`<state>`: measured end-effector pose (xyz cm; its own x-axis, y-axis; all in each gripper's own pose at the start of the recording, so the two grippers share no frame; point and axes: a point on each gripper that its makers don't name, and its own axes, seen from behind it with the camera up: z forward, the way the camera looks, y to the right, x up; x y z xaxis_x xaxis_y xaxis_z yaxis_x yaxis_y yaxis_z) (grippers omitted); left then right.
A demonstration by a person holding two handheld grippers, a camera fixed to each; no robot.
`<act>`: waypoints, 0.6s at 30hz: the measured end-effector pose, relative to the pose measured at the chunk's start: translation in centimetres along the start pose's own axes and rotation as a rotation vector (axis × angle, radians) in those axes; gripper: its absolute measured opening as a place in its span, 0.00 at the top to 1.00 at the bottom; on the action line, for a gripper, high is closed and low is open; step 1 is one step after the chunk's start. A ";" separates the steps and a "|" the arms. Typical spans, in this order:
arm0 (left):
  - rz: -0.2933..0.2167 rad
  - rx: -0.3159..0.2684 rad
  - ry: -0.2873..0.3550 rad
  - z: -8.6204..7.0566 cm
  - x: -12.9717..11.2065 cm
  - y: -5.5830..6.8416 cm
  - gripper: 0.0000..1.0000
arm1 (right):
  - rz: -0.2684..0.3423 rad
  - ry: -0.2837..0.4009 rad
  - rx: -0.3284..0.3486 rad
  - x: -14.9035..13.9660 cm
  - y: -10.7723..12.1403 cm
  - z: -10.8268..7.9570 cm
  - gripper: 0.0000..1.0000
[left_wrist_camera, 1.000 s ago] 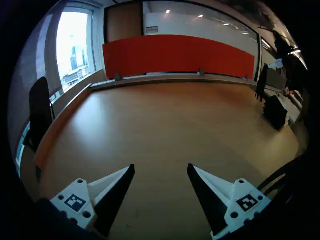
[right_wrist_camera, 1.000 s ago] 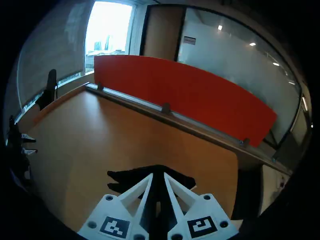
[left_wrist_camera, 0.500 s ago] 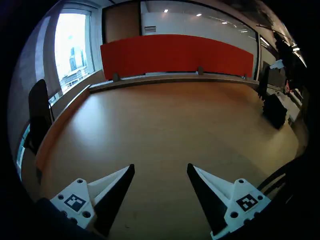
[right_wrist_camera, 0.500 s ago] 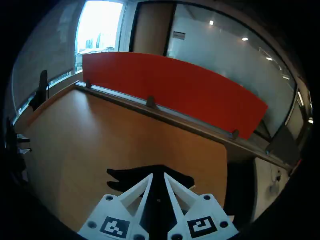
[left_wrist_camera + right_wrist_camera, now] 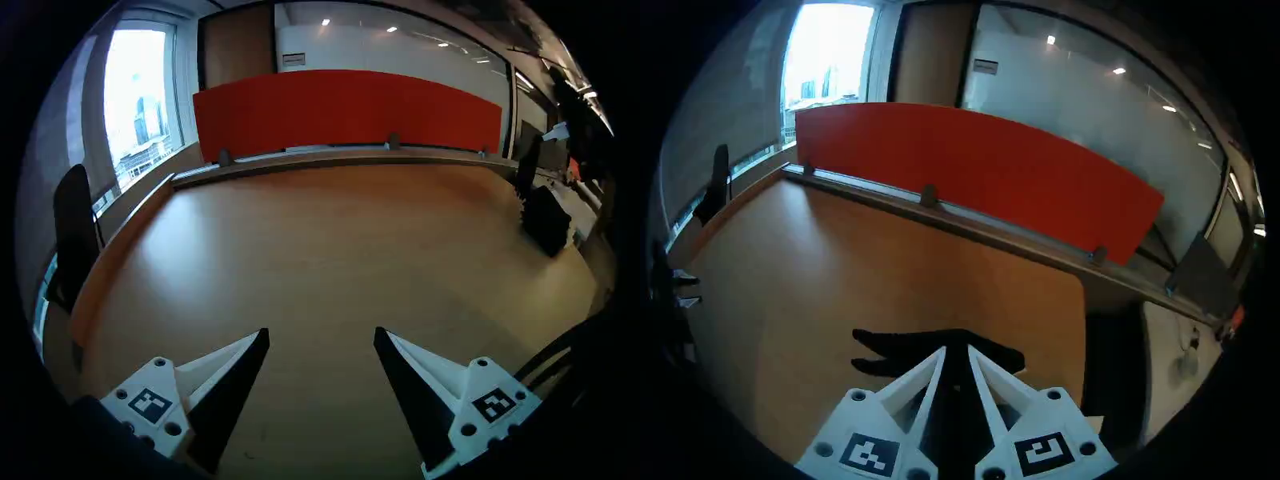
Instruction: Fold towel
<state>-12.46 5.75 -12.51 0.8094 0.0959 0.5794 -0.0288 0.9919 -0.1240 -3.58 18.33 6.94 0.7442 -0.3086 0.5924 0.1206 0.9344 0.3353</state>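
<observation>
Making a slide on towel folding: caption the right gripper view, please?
Right gripper, closed on a dark towel, over a wooden table backed by a red divider.

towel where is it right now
In the right gripper view the dark towel is at bottom centre, pinched in the closed right claw, over the wooden table.

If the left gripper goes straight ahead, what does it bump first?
Probably the bare wooden tabletop: the open left gripper seems tilted down toward it, with nothing lying between. If it runs level instead, the red divider at the far edge comes first. Depth is hard to judge.
</observation>
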 end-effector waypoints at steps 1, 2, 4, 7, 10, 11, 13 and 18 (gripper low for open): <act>0.001 -0.002 0.001 0.0 0.0 0.1 0.02 | 0.002 -0.003 -0.003 -0.3 0.1 -0.2 0.97; 0.002 -0.003 0.001 0.0 0.1 0.1 0.02 | 0.004 -0.005 -0.005 -0.5 0.2 -0.4 0.97; 0.003 -0.007 0.003 0.0 0.1 0.2 0.02 | 0.010 -0.012 -0.011 -1.2 0.4 -0.9 0.97; 0.006 -0.011 0.004 0.0 0.1 0.3 0.02 | 0.022 -0.020 -0.019 -2.2 0.5 -1.6 0.97; 0.007 -0.015 0.004 -0.1 0.0 0.3 0.02 | 0.036 -0.024 -0.024 -3.2 0.5 -2.3 0.97; 0.008 -0.016 0.004 -0.2 0.0 0.3 0.02 | 0.041 -0.025 -0.026 -3.5 0.4 -2.6 0.97; 0.008 -0.018 0.004 -0.3 -0.1 0.3 0.02 | 0.049 -0.029 -0.031 -4.2 0.4 -3.0 0.97; 0.010 -0.021 0.004 -0.5 -0.3 0.2 0.02 | 0.072 -0.044 -0.044 -6.1 0.2 -3.9 0.97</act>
<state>-12.42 5.88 -13.09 0.8116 0.1058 0.5745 -0.0248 0.9888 -0.1471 -5.52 21.09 0.50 0.7226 -0.2467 0.6458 0.0972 0.9611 0.2584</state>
